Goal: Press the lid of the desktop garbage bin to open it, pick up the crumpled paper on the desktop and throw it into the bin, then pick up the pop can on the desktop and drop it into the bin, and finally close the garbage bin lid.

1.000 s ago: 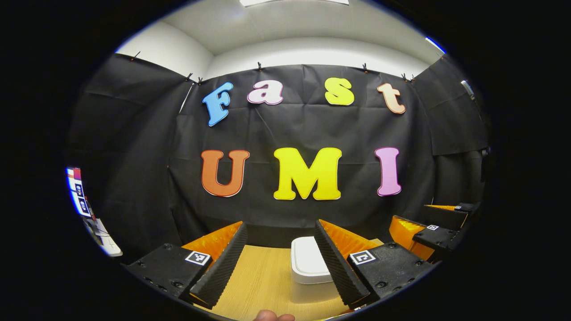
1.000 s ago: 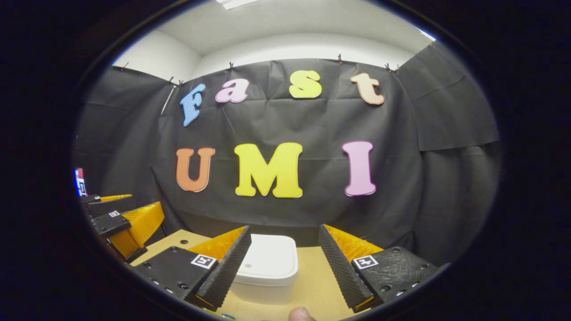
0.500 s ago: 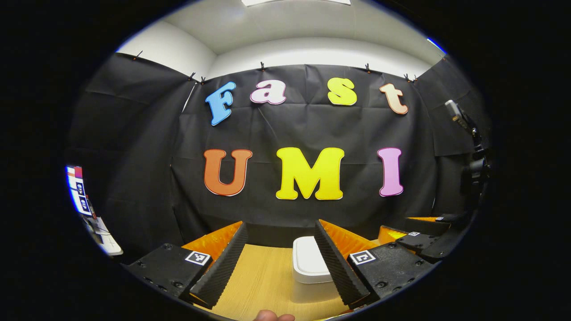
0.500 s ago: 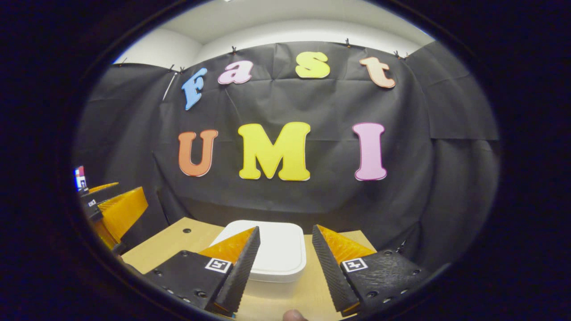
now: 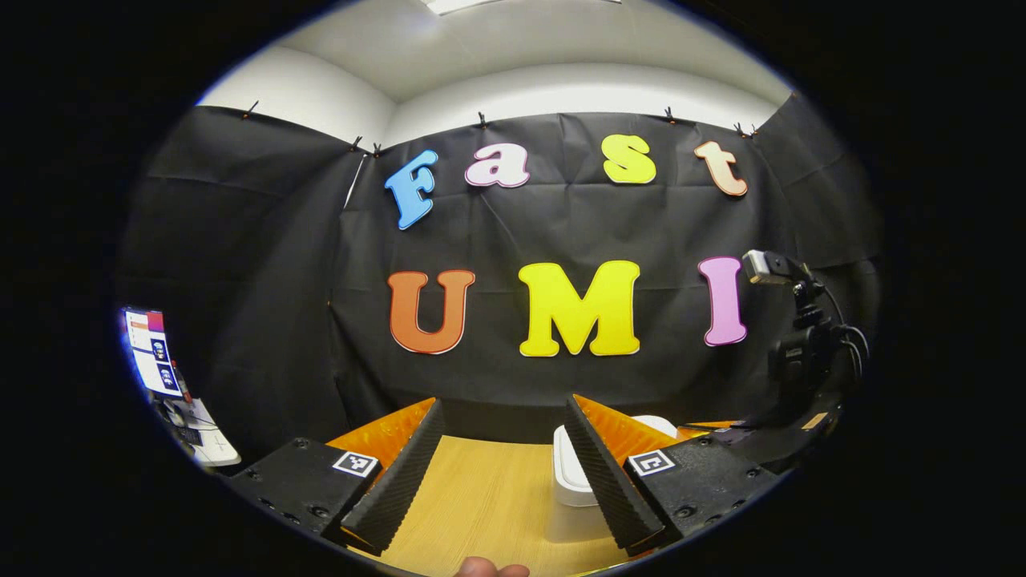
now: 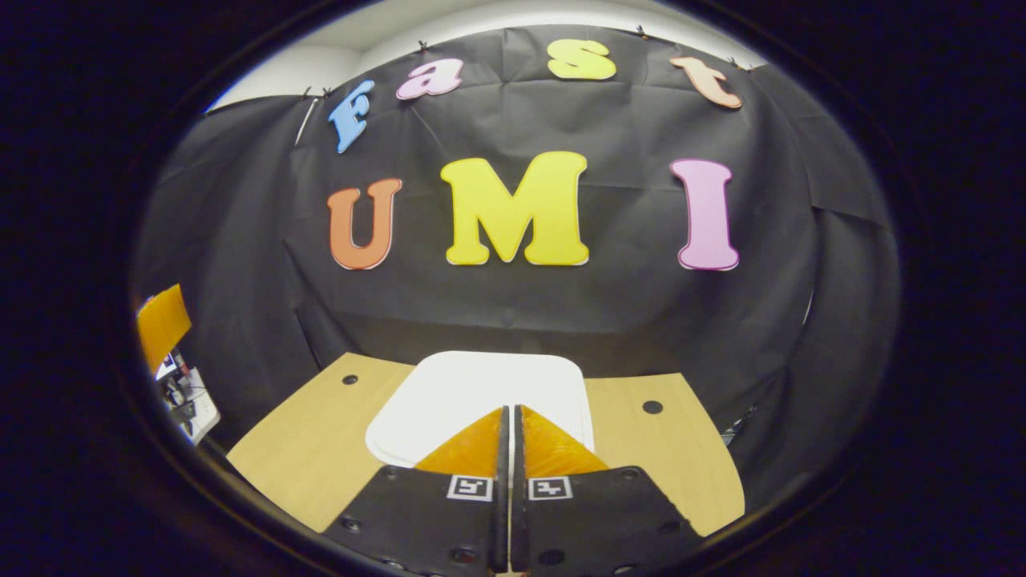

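Since half a second ago the right gripper (image 6: 510, 413) has clenched its fingers together, holding nothing, and dropped over the bin (image 6: 481, 389), whose lid sits closed on the desk (image 6: 304, 433) under the tips. The press looks imminent. The left gripper (image 5: 501, 425) waits released, with the bin just to its right.

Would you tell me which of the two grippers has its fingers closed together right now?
The right gripper: its fingers meet in a narrow seam over the white bin lid. The left gripper has its fingers spread wide apart.
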`<state>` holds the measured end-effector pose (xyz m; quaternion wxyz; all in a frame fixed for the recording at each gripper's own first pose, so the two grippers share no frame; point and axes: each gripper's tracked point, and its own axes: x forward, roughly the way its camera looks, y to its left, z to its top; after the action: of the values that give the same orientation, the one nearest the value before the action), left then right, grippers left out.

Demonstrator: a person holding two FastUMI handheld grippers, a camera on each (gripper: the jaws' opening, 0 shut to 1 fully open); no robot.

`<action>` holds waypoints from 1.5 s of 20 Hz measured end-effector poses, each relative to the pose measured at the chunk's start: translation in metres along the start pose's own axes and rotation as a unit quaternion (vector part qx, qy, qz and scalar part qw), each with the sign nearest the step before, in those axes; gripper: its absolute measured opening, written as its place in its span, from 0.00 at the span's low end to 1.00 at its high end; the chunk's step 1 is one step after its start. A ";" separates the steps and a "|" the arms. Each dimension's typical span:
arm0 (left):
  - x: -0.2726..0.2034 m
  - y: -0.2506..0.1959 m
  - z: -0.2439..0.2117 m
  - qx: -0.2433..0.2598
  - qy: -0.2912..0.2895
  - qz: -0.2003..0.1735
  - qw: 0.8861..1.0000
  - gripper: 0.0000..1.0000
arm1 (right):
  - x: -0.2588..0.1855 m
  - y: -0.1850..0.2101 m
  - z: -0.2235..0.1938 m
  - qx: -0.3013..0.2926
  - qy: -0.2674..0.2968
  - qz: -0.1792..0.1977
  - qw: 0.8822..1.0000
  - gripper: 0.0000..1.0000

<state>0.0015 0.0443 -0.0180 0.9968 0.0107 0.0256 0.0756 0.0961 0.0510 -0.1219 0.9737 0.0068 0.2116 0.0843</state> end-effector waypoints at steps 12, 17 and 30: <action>-0.002 0.011 -0.014 0.002 0.020 0.022 1.000 0.97 | 0.023 0.011 -0.045 -0.032 0.071 0.026 0.997 0.04; -0.002 0.003 -0.014 -0.003 0.019 0.008 1.000 0.97 | 0.015 -0.001 -0.029 -0.009 0.055 0.009 0.998 0.07; -0.010 -0.023 -0.031 -0.018 0.042 -0.040 0.998 0.98 | -0.051 -0.031 0.029 0.010 -0.074 -0.015 0.997 0.92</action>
<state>-0.0066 0.0206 -0.0494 0.9971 -0.0119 0.0665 0.0362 0.0676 0.0127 -0.0756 0.9877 0.0190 0.1400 0.0664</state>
